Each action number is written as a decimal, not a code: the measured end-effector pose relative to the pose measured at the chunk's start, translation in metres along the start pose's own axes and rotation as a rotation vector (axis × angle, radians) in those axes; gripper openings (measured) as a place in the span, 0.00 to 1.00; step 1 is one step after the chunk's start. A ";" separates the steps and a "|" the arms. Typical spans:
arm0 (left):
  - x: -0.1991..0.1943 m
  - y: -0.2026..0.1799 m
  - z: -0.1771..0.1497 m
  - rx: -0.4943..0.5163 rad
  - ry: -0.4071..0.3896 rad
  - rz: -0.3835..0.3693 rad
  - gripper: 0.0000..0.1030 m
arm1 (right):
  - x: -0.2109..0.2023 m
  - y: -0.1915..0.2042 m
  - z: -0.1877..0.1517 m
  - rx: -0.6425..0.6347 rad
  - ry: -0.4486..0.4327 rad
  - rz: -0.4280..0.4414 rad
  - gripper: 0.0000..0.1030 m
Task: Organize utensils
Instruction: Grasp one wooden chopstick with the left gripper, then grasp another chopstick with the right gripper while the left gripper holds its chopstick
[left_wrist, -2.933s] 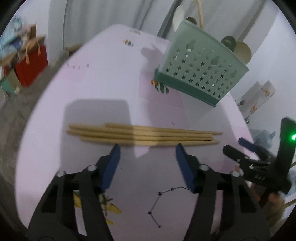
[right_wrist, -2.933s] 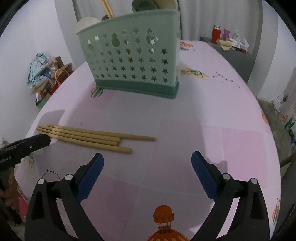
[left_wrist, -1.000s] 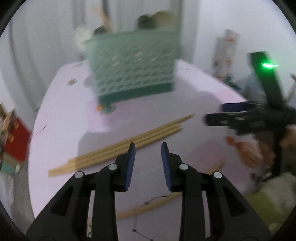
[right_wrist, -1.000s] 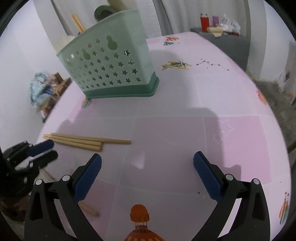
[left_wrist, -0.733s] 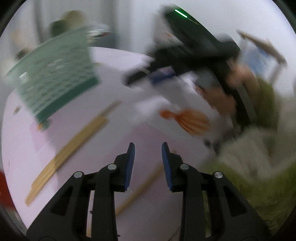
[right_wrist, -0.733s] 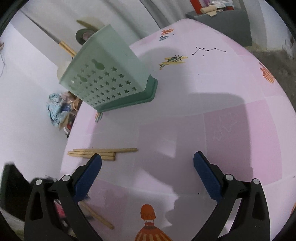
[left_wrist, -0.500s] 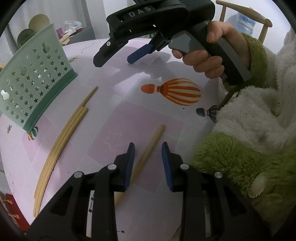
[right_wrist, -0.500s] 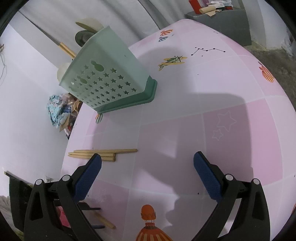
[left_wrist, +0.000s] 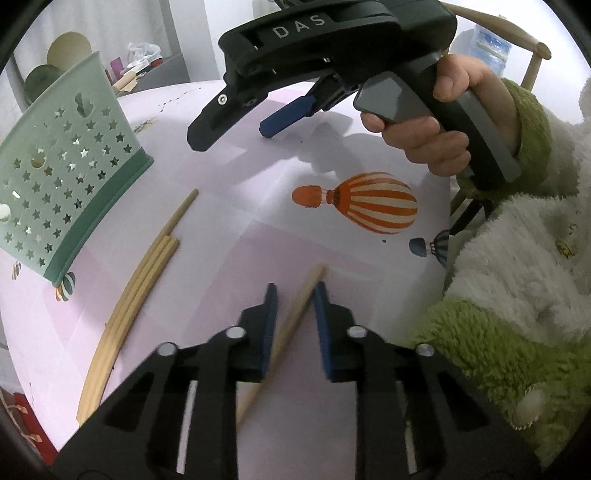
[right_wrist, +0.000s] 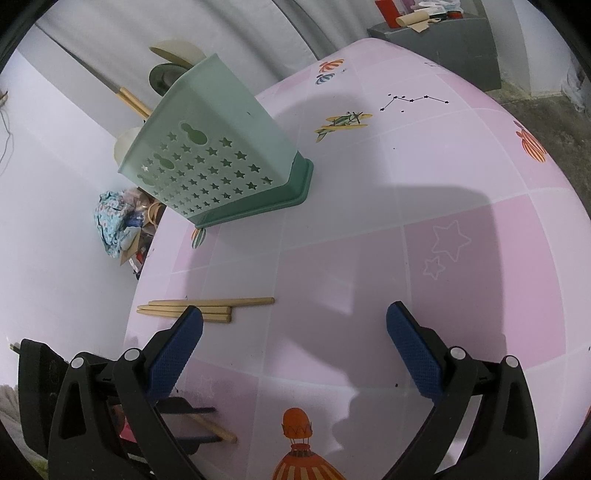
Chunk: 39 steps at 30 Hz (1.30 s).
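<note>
- The left wrist camera looks steeply down, close over the pink patterned tablecloth (left_wrist: 207, 258), facing across toward the right-hand tool.
- The right wrist camera looks down at a slant from higher up.
- Both views share the pale green star-punched plastic basket (left_wrist: 70, 184) (right_wrist: 218, 166) and the bundle of wooden chopsticks (left_wrist: 136, 299) (right_wrist: 199, 308).

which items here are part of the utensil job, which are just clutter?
Job:
- single chopstick between the left gripper jaws, which have just been closing
- chopstick bundle on the table
- green caddy
- right gripper, open

Lying about:
- grey side table with red bottle
- cloth pile on the floor
</note>
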<state>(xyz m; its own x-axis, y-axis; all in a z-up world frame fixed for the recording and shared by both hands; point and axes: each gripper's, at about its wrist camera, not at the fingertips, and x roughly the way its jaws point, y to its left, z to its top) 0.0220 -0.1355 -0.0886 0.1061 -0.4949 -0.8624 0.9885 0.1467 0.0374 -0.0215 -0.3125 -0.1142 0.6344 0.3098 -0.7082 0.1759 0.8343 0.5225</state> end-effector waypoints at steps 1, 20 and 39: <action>0.000 0.000 0.000 0.003 0.000 0.005 0.10 | 0.000 0.000 0.000 0.000 0.000 -0.001 0.94; -0.025 0.040 0.002 -0.247 -0.132 0.114 0.05 | -0.004 0.003 0.003 -0.012 -0.017 -0.026 0.80; -0.119 0.118 -0.038 -0.774 -0.439 0.271 0.05 | 0.031 0.087 -0.012 -0.710 0.046 -0.164 0.51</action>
<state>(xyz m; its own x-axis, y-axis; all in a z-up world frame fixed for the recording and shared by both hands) 0.1224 -0.0273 -0.0009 0.5106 -0.6168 -0.5990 0.5934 0.7570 -0.2737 0.0047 -0.2250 -0.0963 0.6065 0.1613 -0.7785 -0.2745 0.9615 -0.0147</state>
